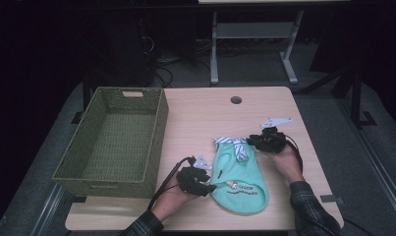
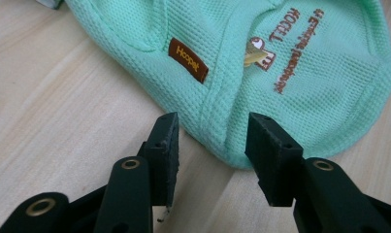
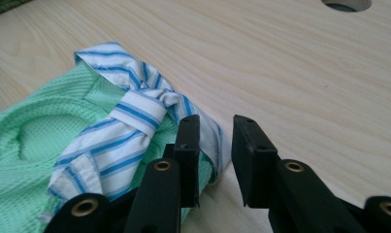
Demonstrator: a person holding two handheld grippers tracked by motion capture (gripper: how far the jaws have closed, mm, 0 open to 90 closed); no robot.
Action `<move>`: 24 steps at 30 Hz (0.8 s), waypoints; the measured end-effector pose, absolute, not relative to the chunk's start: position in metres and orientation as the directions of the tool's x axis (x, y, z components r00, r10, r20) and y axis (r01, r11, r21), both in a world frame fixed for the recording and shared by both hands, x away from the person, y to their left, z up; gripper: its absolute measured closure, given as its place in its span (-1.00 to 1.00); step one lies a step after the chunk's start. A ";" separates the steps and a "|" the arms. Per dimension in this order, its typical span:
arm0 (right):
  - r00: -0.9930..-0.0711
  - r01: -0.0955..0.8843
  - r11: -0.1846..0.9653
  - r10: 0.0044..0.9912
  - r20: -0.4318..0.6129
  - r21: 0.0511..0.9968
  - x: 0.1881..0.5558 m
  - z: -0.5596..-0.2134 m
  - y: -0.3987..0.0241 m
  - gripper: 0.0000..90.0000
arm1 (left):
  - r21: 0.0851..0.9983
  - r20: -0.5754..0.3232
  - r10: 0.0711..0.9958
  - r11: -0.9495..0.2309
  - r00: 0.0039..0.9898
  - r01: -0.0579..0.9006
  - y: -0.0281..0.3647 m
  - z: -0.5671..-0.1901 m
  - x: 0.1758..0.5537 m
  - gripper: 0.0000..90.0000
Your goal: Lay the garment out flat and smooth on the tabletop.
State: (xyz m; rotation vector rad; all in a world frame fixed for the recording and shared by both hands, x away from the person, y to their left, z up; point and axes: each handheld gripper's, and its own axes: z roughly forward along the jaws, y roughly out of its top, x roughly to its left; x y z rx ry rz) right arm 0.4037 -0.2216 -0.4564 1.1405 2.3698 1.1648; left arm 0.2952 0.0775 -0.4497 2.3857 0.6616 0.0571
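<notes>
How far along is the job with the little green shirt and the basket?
Done: the green shirt lies spread flat on the table. In hand: the left gripper stands open at its hem and the right gripper open at the striped collar, neither pinching cloth. Left, probably: folding the shirt and moving it to the green basket, which holds nothing.

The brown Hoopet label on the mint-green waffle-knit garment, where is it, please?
In the left gripper view, the brown label sits on the mint-green garment, above the left gripper and left of the printed logo.
</notes>
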 end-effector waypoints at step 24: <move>-0.687 0.508 0.328 0.712 0.146 0.796 0.385 -0.447 -0.240 0.36 | 0.665 -0.121 0.543 -0.577 0.831 0.474 0.085 -0.433 0.337 -0.11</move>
